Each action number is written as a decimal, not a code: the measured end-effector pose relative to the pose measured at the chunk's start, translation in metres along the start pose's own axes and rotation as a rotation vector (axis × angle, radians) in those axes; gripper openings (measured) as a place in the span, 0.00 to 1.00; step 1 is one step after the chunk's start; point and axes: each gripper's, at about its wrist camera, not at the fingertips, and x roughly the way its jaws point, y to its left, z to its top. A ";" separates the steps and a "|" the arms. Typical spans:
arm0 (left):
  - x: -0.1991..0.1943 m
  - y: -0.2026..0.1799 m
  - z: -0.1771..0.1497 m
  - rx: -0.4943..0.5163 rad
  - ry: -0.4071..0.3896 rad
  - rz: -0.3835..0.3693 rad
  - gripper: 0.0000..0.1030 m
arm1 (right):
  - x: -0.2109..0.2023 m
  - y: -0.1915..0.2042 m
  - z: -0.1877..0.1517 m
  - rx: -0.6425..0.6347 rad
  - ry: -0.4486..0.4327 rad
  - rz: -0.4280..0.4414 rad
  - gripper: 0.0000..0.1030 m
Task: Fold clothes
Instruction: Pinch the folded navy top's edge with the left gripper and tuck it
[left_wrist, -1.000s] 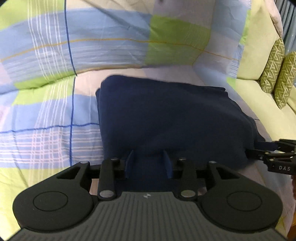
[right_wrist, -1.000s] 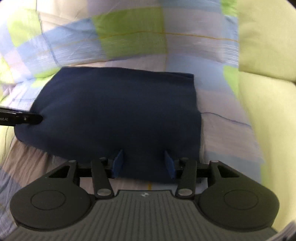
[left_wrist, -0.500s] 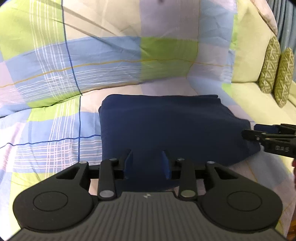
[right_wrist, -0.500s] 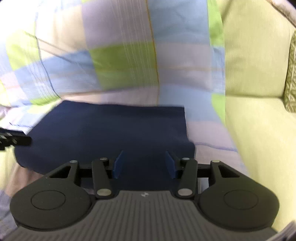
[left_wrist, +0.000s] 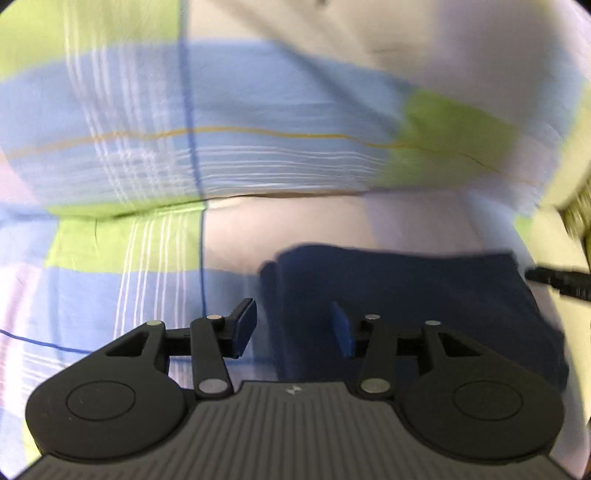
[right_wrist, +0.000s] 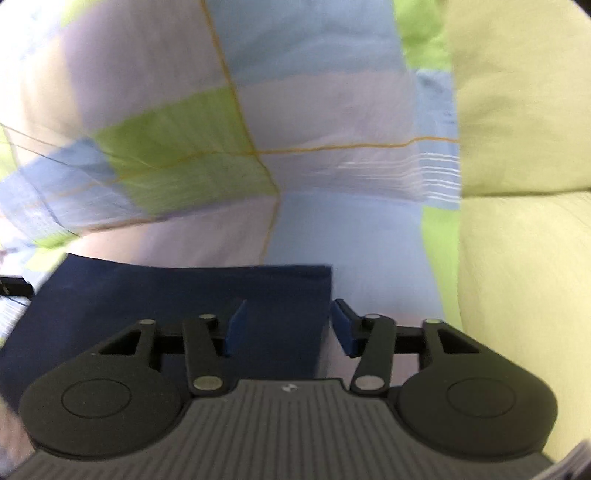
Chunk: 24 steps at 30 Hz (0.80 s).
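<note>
Both grippers are angling downward over one folded navy garment (left_wrist: 406, 295) lying on the plaid bedspread (left_wrist: 258, 166). Left gripper (left_wrist: 291, 328): fingers released, just been widening, straddling the garment's left edge. Right gripper (right_wrist: 288, 326): fingers released, just been narrowing, straddling its right edge.

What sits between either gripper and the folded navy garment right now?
Nothing visible. The left gripper straddles the navy garment's left edge, the right gripper its right edge; both have open jaws, and only the plaid sheet surrounds it.
</note>
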 end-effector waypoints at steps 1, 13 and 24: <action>0.005 0.004 0.003 -0.028 0.004 -0.016 0.49 | 0.009 -0.002 0.003 -0.017 0.008 0.001 0.32; 0.015 -0.001 -0.007 0.008 -0.070 -0.096 0.10 | 0.025 0.009 0.008 -0.200 -0.032 0.017 0.03; 0.029 -0.003 -0.020 0.022 -0.127 -0.011 0.15 | 0.048 0.022 0.013 -0.295 -0.036 -0.093 0.01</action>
